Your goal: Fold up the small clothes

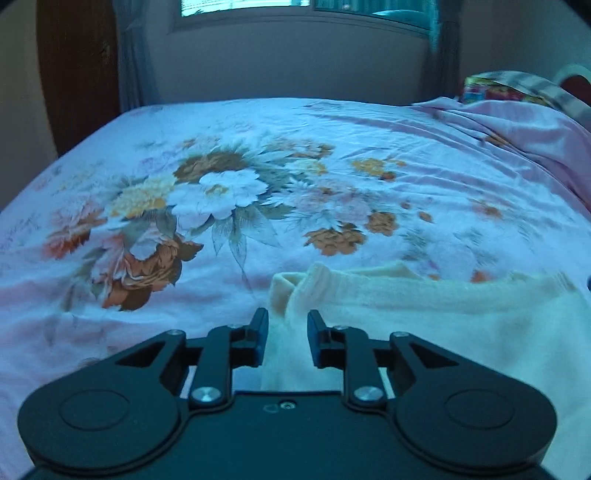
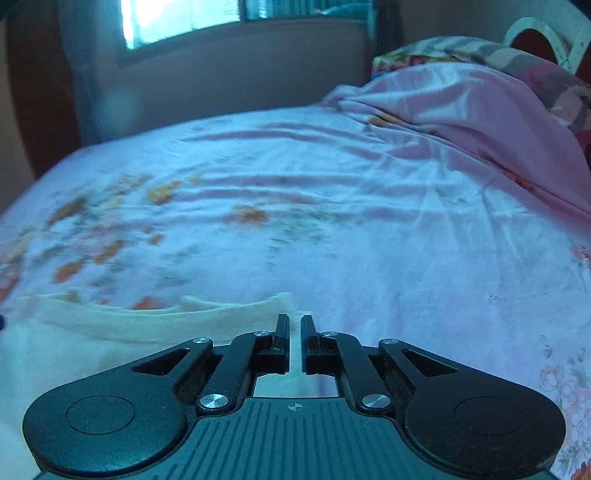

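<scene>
Soft cream knit garment (image 1: 424, 306) flat on floral bedsheet (image 1: 221, 147); left gripper (image 1: 287, 328) jaws narrowly apart, right gripper (image 2: 294, 328) barely apart, over garment edge, not pinching.

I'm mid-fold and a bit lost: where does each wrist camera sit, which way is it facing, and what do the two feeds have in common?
Left wrist: sits on the left tool, looks forward and down across the floral bedsheet toward the window; its two black fingers stand apart over the cream garment.
Right wrist: sits on the right tool, facing the same way, toward the pink blanket; its fingers show a narrow gap at the garment's edge.
Shared: bedsheet, cream garment, window, blanket, patterned pillow.
</scene>
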The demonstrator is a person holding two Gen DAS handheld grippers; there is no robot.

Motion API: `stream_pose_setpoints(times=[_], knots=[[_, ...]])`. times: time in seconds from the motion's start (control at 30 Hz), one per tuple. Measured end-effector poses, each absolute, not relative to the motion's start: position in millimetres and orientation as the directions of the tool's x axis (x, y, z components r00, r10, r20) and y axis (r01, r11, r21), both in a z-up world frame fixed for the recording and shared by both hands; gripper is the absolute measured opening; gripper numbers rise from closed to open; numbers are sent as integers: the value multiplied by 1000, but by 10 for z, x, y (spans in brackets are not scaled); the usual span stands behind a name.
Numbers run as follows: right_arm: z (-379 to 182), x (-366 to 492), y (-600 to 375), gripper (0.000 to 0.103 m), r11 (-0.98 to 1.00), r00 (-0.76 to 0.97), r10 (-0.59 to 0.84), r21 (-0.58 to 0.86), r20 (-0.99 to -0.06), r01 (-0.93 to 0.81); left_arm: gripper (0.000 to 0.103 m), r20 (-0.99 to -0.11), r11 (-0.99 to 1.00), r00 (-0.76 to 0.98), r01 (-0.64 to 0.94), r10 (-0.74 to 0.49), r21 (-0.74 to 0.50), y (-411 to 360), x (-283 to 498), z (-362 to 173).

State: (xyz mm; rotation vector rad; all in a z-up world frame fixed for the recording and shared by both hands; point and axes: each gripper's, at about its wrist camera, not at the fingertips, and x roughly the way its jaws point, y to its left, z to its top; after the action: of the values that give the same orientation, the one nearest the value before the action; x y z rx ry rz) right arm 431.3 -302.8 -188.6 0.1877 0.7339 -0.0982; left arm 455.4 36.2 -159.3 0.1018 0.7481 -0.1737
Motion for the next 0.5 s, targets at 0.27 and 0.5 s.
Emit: stream_pose_setpoints(times=[0.27, 0.5], knots=[[-1907, 3337, -2252, 39, 980, 716, 168, 194, -678, -47, 30, -763, 957, 619, 289, -188, -1, 263, 3636, -1744], [-2078, 3099, -2272, 39, 986, 693, 104, 163, -714, 20, 28, -773, 976, 619, 217, -139, -1, 403, 3413, -1776]])
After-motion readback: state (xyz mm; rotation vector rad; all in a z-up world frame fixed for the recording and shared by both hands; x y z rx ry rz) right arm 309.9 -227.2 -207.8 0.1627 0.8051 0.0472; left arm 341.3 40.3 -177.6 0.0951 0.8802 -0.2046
